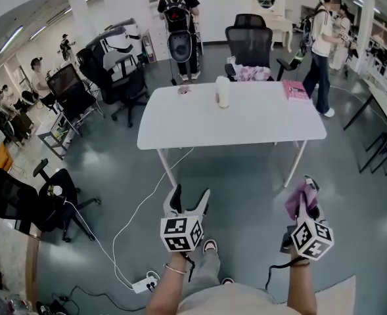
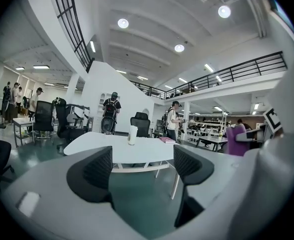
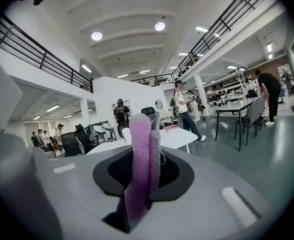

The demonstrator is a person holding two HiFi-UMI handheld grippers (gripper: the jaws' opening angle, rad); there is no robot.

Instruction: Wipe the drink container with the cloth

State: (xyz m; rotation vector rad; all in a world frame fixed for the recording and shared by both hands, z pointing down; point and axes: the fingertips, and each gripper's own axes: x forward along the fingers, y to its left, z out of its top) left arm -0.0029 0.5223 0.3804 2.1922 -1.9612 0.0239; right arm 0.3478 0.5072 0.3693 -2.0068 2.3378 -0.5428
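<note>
Cloth [image 3: 139, 169] of purple colour is pinched between the jaws of the right gripper [image 1: 306, 192], the left gripper [image 1: 189, 201] has its jaws spread and empty, and the white drink container [image 1: 223, 92] stands upright on the far white table [image 1: 265, 120], well apart from both.

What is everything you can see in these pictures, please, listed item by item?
table: one, white, middle of the floor
drink container: one, white, upright on the table's far side
book: one, pink, table's far right corner
small object: one, pinkish, table's far left edge; unidentifiable
office chairs: several, black, behind and left of the table
power strip: one, white, floor at lower left, cable attached
people: several, around the room's edges
cloth: one, purple, lower right, pinched between jaws
left gripper: one, grey, jaws apart, empty
right gripper: one, grey, shut on the cloth
</note>
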